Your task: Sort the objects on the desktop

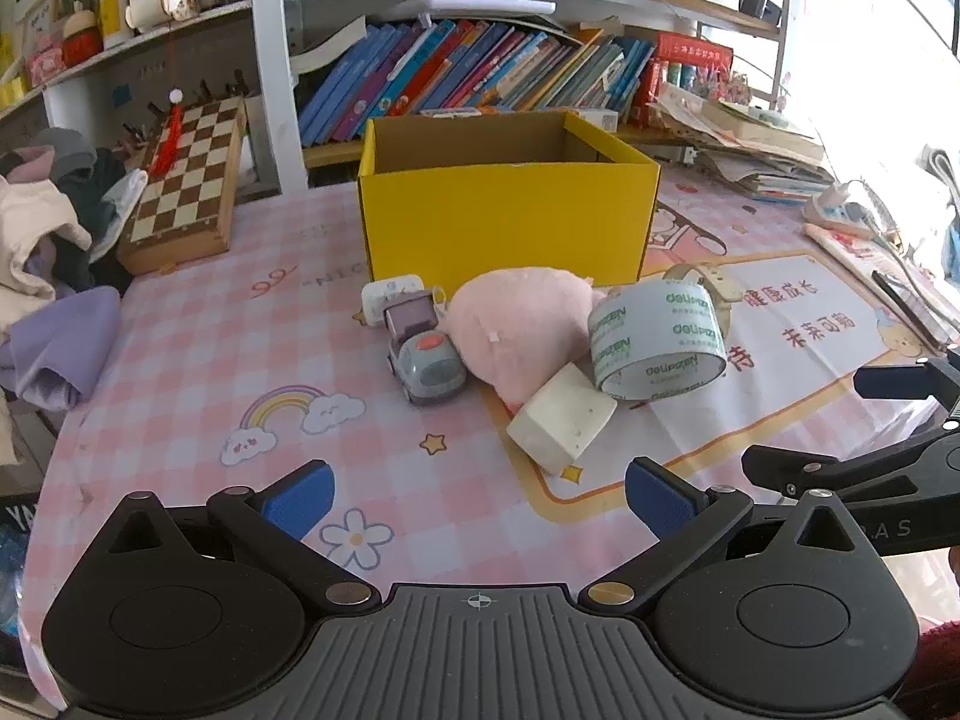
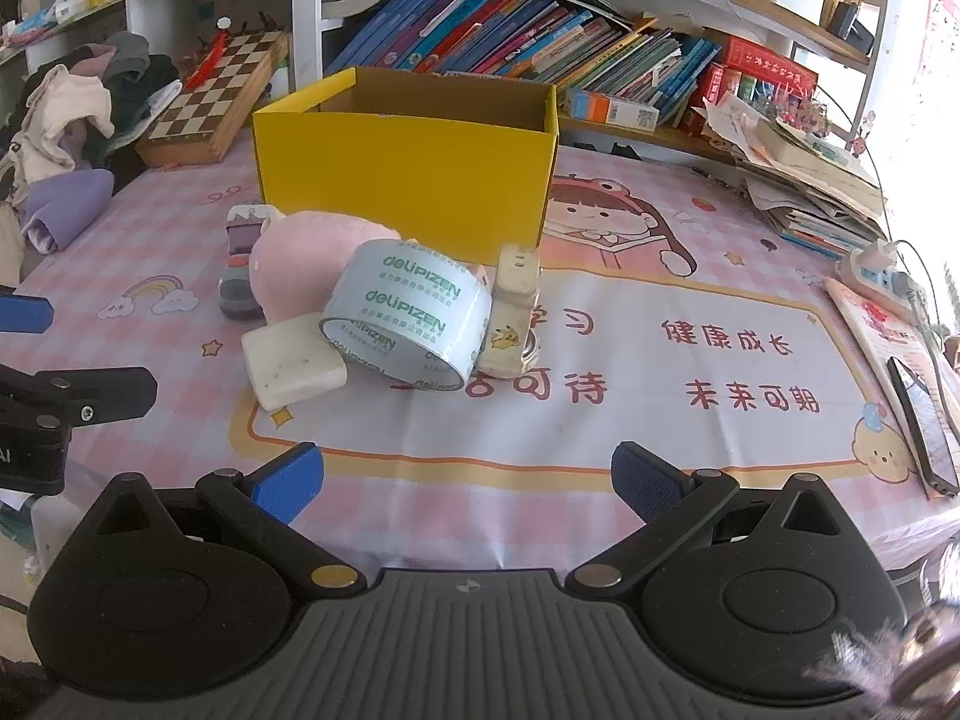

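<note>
A yellow cardboard box (image 1: 507, 216) (image 2: 402, 180) stands open at the back of the table. In front of it lie a pink plush toy (image 1: 522, 324) (image 2: 300, 258), a grey toy truck (image 1: 423, 354) (image 2: 237, 288), a roll of clear tape (image 1: 657, 339) (image 2: 408, 318), a white eraser block (image 1: 561, 417) (image 2: 291, 363), a cream watch (image 2: 513, 306) (image 1: 717, 285) and a small white box (image 1: 390, 294). My left gripper (image 1: 480, 495) is open and empty, near the eraser. My right gripper (image 2: 468, 480) is open and empty, in front of the tape.
A chessboard (image 1: 186, 186) (image 2: 219, 102) and a pile of clothes (image 1: 54, 240) (image 2: 66, 120) lie at the left. Books fill the shelf (image 1: 480, 72) behind the box. Stacked papers (image 2: 804, 174), a power strip (image 2: 882, 270) and a phone (image 2: 924, 426) lie at the right.
</note>
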